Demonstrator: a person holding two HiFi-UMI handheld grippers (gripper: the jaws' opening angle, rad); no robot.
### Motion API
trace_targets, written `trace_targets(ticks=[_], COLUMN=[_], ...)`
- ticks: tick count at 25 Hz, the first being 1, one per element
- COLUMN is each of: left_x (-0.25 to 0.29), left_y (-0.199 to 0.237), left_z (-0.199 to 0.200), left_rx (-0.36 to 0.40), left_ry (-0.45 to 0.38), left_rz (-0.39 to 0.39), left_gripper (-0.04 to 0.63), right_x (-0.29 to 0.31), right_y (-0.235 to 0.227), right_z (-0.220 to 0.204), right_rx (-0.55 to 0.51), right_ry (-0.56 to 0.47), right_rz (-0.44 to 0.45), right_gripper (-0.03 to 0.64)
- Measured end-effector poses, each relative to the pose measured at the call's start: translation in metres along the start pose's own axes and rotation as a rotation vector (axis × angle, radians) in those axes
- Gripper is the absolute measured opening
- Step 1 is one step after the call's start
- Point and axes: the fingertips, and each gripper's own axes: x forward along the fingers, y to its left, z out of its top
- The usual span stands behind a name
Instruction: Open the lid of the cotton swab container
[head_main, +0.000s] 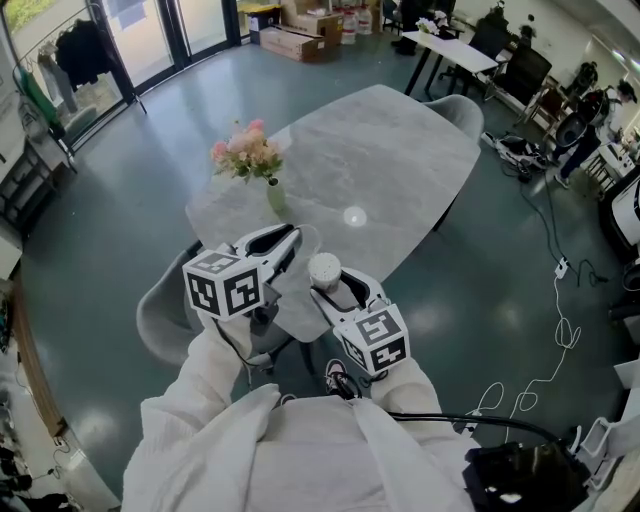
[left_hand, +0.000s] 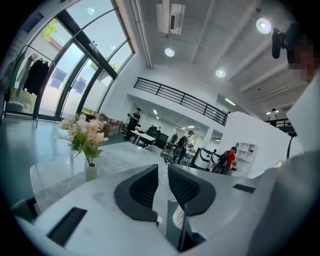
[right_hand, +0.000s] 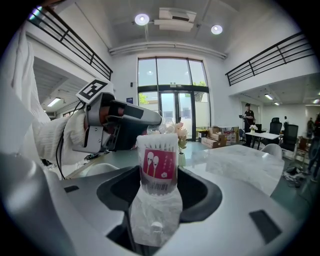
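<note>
1. Pink flowers (head_main: 247, 152) in a small pale vase (head_main: 275, 196) stand at the left of a grey, marble-look table (head_main: 400, 160), well apart from the two grippers nearer the camera.
2. The left gripper (left_hand: 163, 169), a smooth white shell with ribbed black pads, points in from the left at the top of the container. Its jaws stand at a narrow slit, and a clear curved edge shows in that slit. Whether the pads bite on that edge cannot be told.
3. The container (right_hand: 159, 150) hangs in the air between the two grippers. It is a slim, clear plastic tube packed with white swabs, with a red label round its middle and cloudier plastic lower down. Its long axis runs out along the right jaws. The lid (head_main: 323, 266) end lies farthest from that gripper, just beside the left one's tips.
4. The right gripper (right_hand: 159, 172) is clamped on the tube's lower half, with a black pad pressing each side.
5. The left claw is the nearer to the lid, which lies just right of its tips in the head view. The opening probably calls for a pull along the tube's axis, away from the right grip, and the slick plastic could slip.
</note>
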Motion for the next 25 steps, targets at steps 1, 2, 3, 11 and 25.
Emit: trace_targets(ticks=[1,2,3,11,25], left_x=[0.000,0.000,0.000,-0.006,-0.044], left_y=[0.000,-0.001,-0.002,-0.009,0.003], left_z=[0.000,0.000,0.000,0.007,-0.013], left_rx=[0.009,0.019,0.028,0.040,0.015], left_ry=[0.002,0.005,0.005,-0.015,-0.073], left_rz=[0.004,0.007,0.007,0.007,0.136], left_gripper=[0.063,0.063,0.063,0.064,0.064], right_x=[0.001,0.002,0.002,0.000,-0.007], right_y=[-0.001,-0.001,-0.002,-0.003,0.001], right_z=[-0.001,-0.001,-0.001,0.000,0.003], right_rx=[0.003,0.007,0.012,0.036,0.070], right_ry=[0.003,0.005,0.006,0.011,0.003], right_rz=[-0.004,-0.007,-0.010,-0.030,-0.111], right_gripper=[0.287,0.287,0.287,0.287,0.287])
